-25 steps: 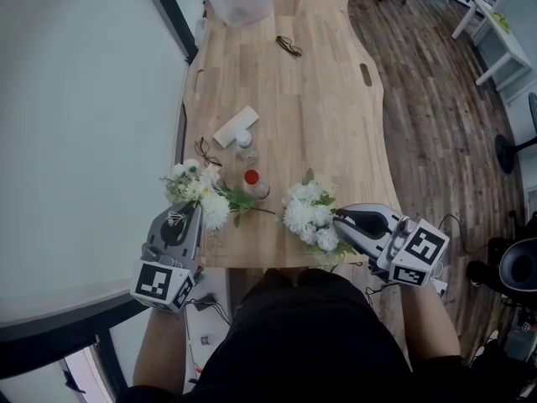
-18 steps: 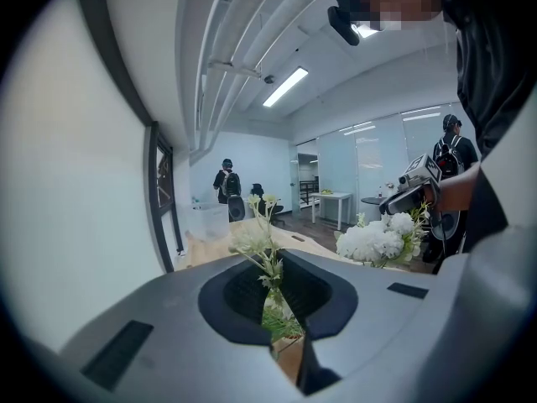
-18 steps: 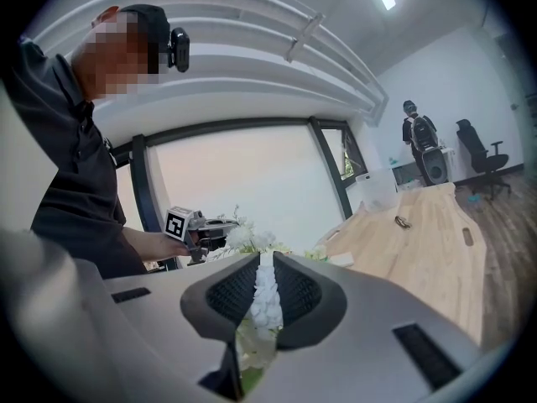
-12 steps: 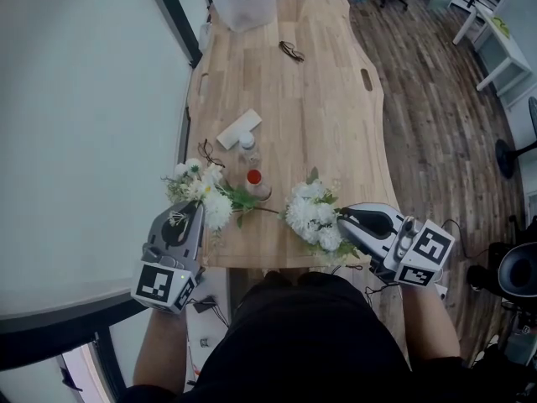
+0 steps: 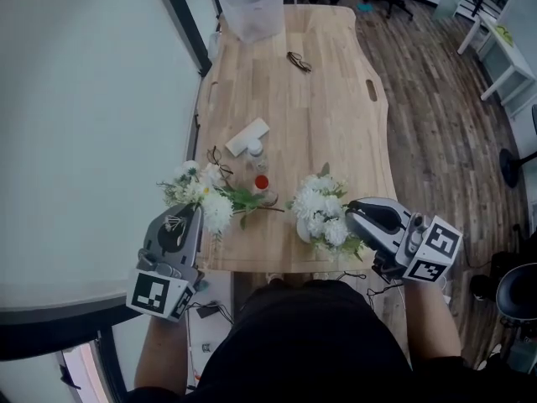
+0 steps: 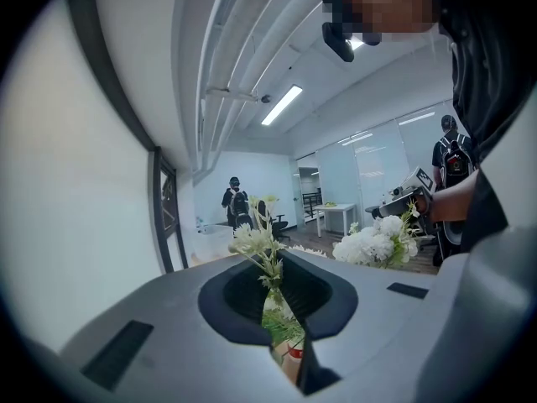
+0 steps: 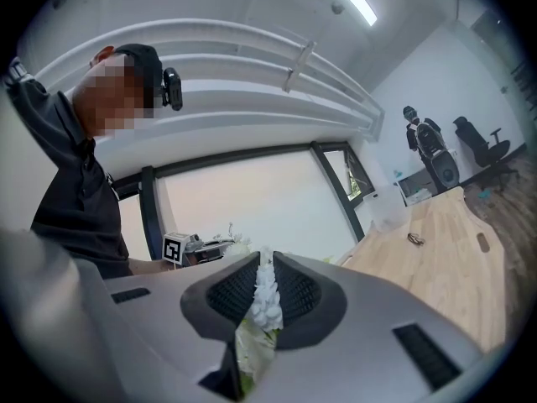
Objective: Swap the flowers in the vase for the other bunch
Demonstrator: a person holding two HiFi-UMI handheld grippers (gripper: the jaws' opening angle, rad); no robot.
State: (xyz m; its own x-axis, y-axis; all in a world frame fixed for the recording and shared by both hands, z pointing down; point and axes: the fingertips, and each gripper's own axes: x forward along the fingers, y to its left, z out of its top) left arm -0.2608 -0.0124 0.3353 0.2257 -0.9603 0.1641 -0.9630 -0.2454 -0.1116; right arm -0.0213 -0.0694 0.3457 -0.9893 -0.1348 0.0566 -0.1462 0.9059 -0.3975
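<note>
Wooden table seen from overhead: we count two bunches, two small bottles and two pairs of glasses. Its far half is mostly bare. At the near edge, our left gripper holds the leafy bunch and our right gripper holds the white bunch.

Left gripper view: the fingers pinch a green stem.

Right gripper view: the fingers pinch white blossoms.
</note>
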